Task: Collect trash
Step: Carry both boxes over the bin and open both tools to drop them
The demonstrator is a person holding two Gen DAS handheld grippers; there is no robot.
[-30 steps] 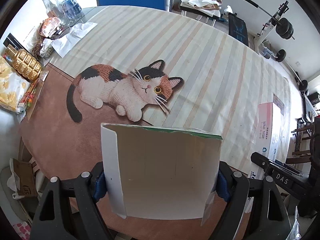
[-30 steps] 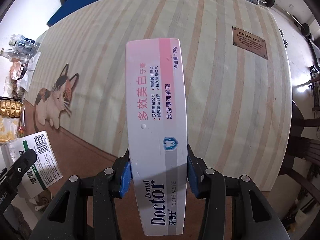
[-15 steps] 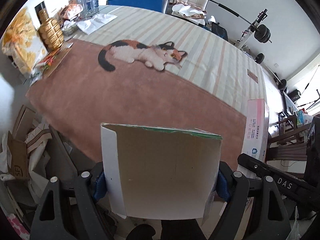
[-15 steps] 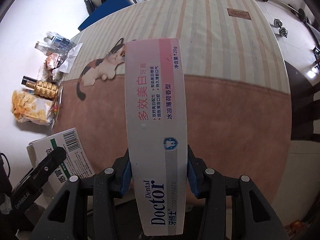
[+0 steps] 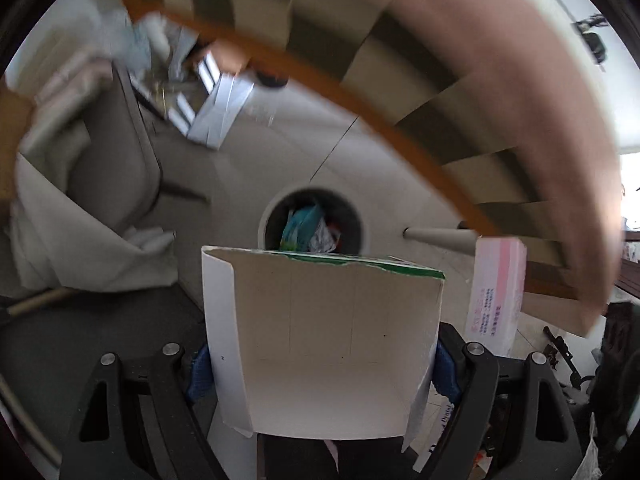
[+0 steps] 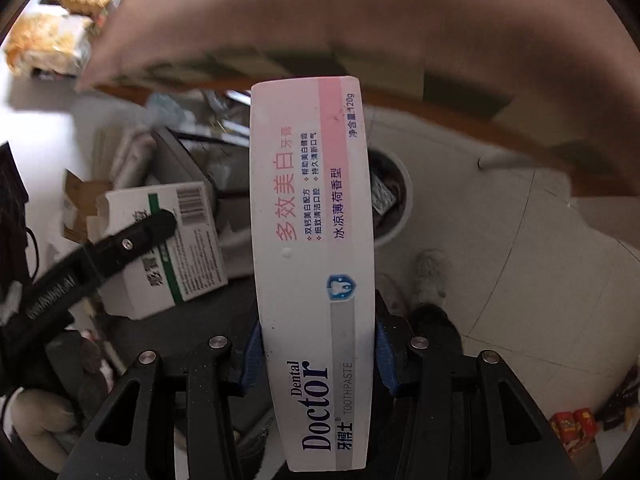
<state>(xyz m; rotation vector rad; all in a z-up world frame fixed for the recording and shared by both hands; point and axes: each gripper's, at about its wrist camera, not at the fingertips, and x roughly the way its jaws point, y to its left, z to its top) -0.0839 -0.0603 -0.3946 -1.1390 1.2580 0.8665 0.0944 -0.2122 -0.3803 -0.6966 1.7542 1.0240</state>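
Observation:
My left gripper [image 5: 320,364] is shut on a white and green cardboard box [image 5: 328,344], held above the floor. The box also shows in the right wrist view [image 6: 164,248]. My right gripper [image 6: 316,340] is shut on a long pink and white toothpaste box [image 6: 312,264], which also shows at the right of the left wrist view [image 5: 496,292]. A round white trash bin [image 5: 266,220] with wrappers inside stands on the floor just beyond both boxes. In the right wrist view the bin [image 6: 404,200] is partly hidden behind the toothpaste box.
The table edge with its brown cloth [image 5: 520,92] arches over the bin. A table leg [image 5: 436,236] stands right of the bin. A grey chair with white fabric [image 5: 100,184] and cardboard clutter lie to the left. Small red packets [image 6: 572,424] lie on the tiled floor.
Both grippers have swung down from over the tabletop to below its edge, still holding their boxes. The floor and the trash bin have come into view.

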